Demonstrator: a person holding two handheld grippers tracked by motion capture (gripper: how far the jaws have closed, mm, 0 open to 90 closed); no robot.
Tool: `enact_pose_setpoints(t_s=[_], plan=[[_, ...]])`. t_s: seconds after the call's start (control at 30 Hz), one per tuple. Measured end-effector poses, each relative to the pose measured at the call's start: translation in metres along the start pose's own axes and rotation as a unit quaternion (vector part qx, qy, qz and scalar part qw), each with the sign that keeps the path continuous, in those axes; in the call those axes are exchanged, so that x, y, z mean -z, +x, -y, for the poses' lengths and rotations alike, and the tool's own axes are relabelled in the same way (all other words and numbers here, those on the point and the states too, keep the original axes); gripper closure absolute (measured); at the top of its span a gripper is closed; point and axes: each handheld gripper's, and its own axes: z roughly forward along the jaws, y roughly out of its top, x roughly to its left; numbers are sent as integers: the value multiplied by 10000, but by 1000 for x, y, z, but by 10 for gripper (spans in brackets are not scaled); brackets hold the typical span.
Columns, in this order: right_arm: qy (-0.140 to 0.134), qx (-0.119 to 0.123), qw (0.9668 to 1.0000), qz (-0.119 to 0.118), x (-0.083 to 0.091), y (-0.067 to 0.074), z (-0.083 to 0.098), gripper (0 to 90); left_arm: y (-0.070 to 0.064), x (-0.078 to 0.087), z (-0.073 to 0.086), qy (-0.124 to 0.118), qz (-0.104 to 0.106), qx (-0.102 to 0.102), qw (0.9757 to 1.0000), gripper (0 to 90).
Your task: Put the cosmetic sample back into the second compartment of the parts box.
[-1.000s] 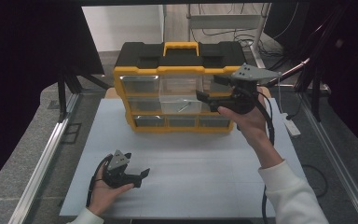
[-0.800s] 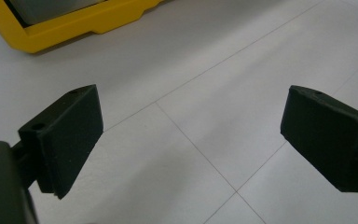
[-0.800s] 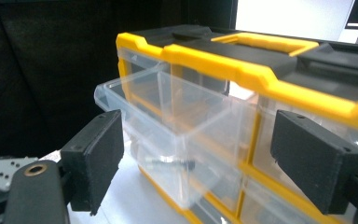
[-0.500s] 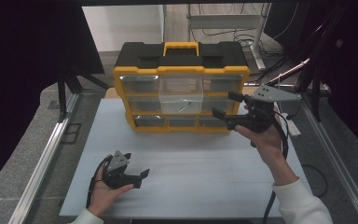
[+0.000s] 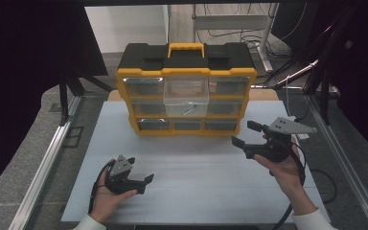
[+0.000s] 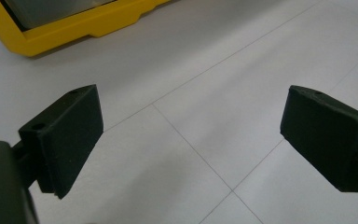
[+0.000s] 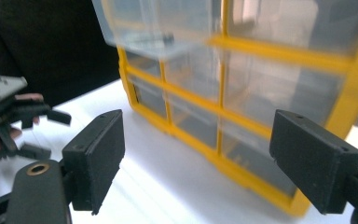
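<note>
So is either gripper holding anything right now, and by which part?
Nothing is held. The left gripper has open jaws over the bare mat; the right gripper is open too, beside the organizer, not touching it.

A yellow-and-black drawer organizer (image 5: 187,91) is being carried by the white desk (image 5: 196,177), set toward twelve o'clock. The left hand (image 5: 106,196) is being rested on the desk at seven o'clock.

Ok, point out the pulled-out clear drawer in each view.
High view: clear drawer juts from the middle column of the yellow organizer, upper centre.
Left gripper view: just the organizer's yellow base corner, top left.
Right gripper view: drawer at top left.
Shared landmark: the yellow frame.
</note>
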Motion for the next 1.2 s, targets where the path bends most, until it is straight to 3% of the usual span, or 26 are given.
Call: enact_pose_setpoints(t_s=[0.23, 0.77, 1.2], plan=[[244, -261, 9993, 102, 11, -12, 48, 191, -1, 0, 0, 6, 5, -22, 10000, 64], [714, -587, 9952, 316, 23, -31, 119, 205, -1, 0, -1, -22, 25, -54, 10000, 64], [794, -645, 9938, 433, 24, -38, 132, 206, -1, 1, -2, -42, 15, -78, 10000, 65]])
